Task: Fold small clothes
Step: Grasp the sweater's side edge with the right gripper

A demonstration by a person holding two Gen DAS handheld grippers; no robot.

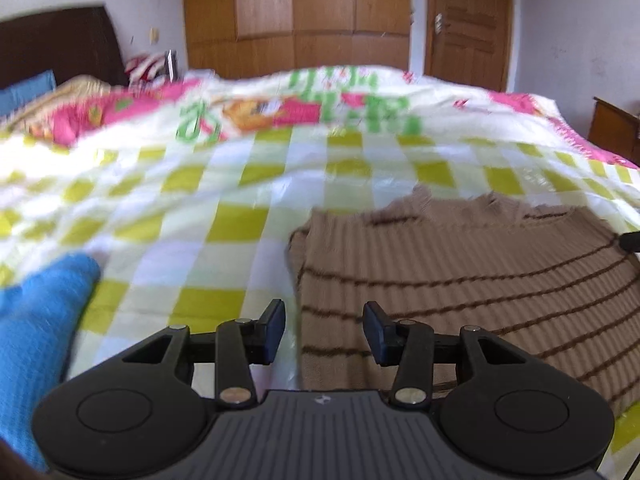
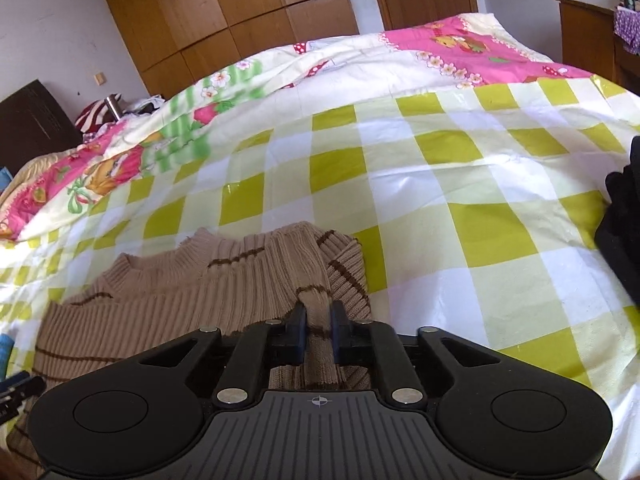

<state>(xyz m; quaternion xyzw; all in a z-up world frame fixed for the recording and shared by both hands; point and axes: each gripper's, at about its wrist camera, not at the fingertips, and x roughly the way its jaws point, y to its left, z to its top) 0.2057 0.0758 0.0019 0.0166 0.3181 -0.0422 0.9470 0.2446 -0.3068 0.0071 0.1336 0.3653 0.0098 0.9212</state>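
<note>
A small tan ribbed sweater (image 1: 460, 276) with thin dark brown stripes lies on the green-and-white checked sheet (image 1: 224, 216). My left gripper (image 1: 325, 330) is open and empty, just above the sweater's left edge. In the right wrist view the sweater (image 2: 168, 300) lies with its neck away from me. My right gripper (image 2: 319, 330) is shut on a bunched fold of the sweater's right side, a sleeve or edge, lifted over the body.
A blue knit garment (image 1: 40, 320) lies at the left. A dark object (image 2: 622, 224) sits at the right edge of the bed. A pink cartoon quilt (image 2: 460, 52) covers the far bed. Wardrobe (image 1: 296, 12) and door behind.
</note>
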